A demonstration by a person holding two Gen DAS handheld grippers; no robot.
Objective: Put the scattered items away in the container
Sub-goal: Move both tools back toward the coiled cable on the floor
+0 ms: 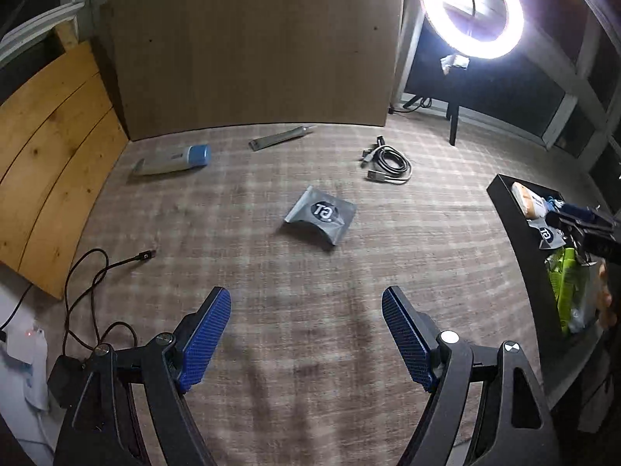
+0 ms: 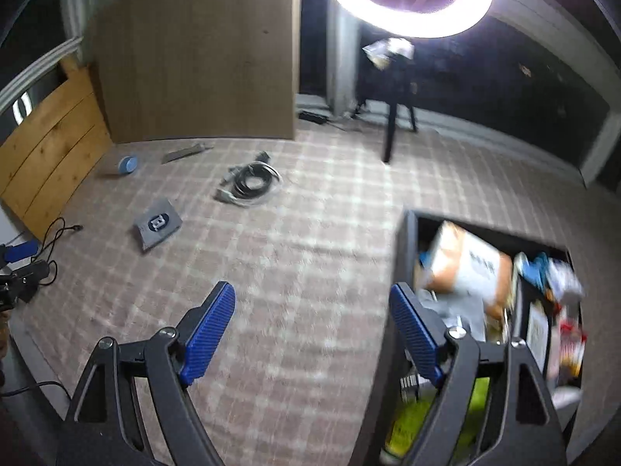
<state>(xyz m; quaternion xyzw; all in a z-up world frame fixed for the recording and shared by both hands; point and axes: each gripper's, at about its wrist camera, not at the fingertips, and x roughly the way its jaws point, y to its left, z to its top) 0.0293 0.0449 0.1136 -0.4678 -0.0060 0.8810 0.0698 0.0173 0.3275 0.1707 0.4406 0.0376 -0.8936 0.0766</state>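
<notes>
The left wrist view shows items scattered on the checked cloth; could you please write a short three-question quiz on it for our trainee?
1. True or false: the grey pouch lies inside the black container.
2. Which lies nearest the brown board: A the grey tube, B the coiled cable, C the pouch?
3. Fill in: the left gripper stands ____ and holds nothing.

Key: 1 false; 2 A; 3 open.

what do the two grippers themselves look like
Both match: the left gripper and right gripper have black angular frames with triangular cut-outs, round silver pivot screws, and two flat fingers faced with ribbed blue pads. No sleeve shows.
</notes>
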